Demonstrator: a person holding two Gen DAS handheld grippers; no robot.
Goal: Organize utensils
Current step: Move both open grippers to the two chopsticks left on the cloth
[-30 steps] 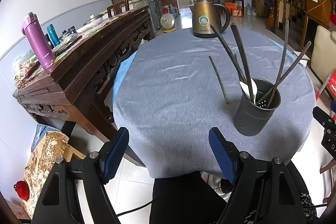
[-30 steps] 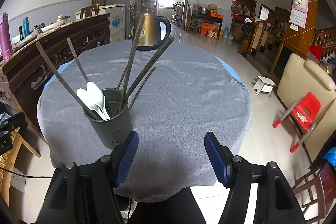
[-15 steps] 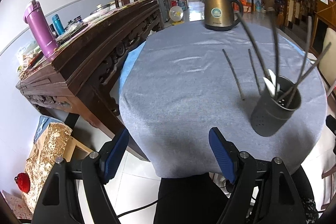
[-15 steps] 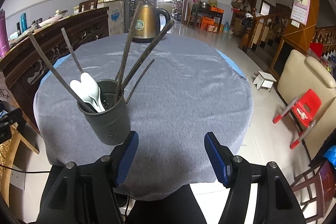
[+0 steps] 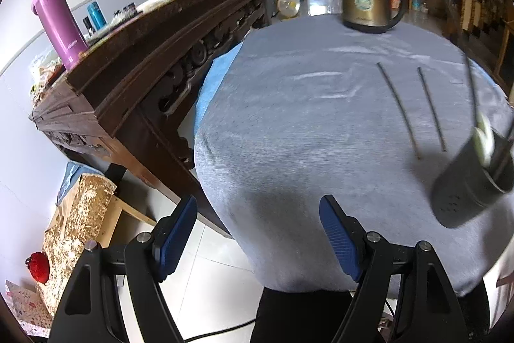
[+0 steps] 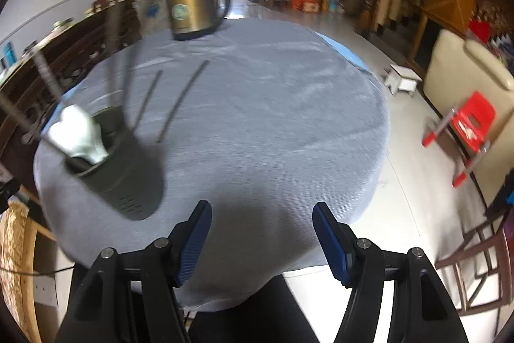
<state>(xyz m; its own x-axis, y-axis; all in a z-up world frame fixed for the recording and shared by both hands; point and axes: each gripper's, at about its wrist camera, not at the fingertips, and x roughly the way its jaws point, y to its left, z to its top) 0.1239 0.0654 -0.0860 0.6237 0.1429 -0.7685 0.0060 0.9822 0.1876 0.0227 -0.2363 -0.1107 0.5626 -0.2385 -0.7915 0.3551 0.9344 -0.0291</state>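
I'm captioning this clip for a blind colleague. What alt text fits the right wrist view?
The open right gripper hangs empty over a round grey-clothed table. A dark holder of chopsticks and white spoons is at left, two loose chopsticks lie beyond it, and a gold kettle stands at the far edge.

The worktop [image 5: 289,130] is bare grey cloth across its near and middle parts in both views. In the left view, the holder [image 5: 469,179] with upright utensils blocks the right edge of the frame; two chopsticks [image 5: 398,105] lie flat just left of it. The kettle [image 5: 369,2] stands at the far rim, upper centre. A sideboard [image 5: 135,76] walls off the left side. In the right view, the right half of the worktop is free to its rim.
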